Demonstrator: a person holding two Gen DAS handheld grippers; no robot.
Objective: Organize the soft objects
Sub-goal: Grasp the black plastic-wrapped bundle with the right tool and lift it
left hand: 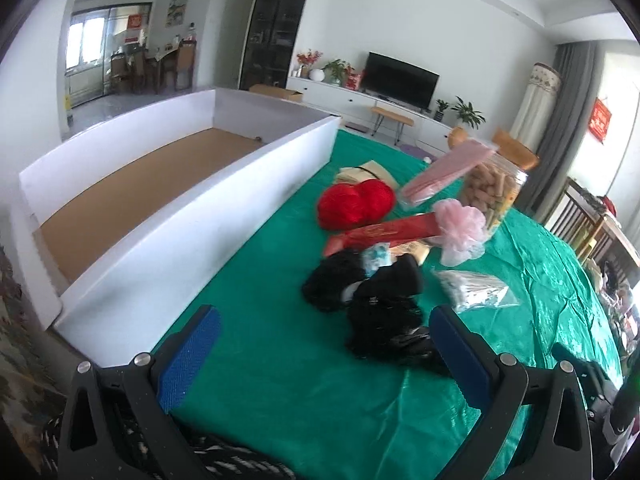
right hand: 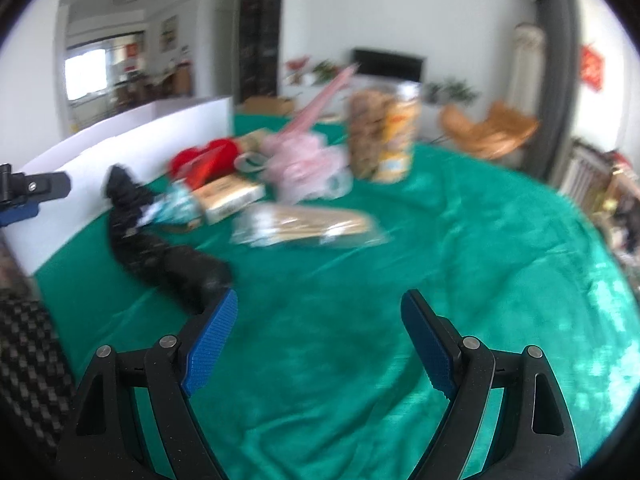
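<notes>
A heap of black fabric [left hand: 376,304] lies on the green tablecloth [left hand: 280,320], just ahead of my left gripper [left hand: 324,316], which is open and empty. Behind it sit red yarn balls [left hand: 356,204], a pink mesh pouf [left hand: 460,228], a long red box [left hand: 384,234] and a clear bag of sticks [left hand: 476,290]. The right wrist view is blurred: the black fabric [right hand: 160,248] lies left of my open, empty right gripper [right hand: 320,312], with the pink pouf [right hand: 304,168] and red yarn [right hand: 204,160] farther back.
A large white box [left hand: 180,216] with a brown cardboard floor stands on the left, its wall also at the left in the right wrist view [right hand: 120,168]. A jar of corks [left hand: 494,192] and a pink packet [left hand: 444,172] stand at the back. Part of the other gripper's finger [right hand: 32,194] shows at far left.
</notes>
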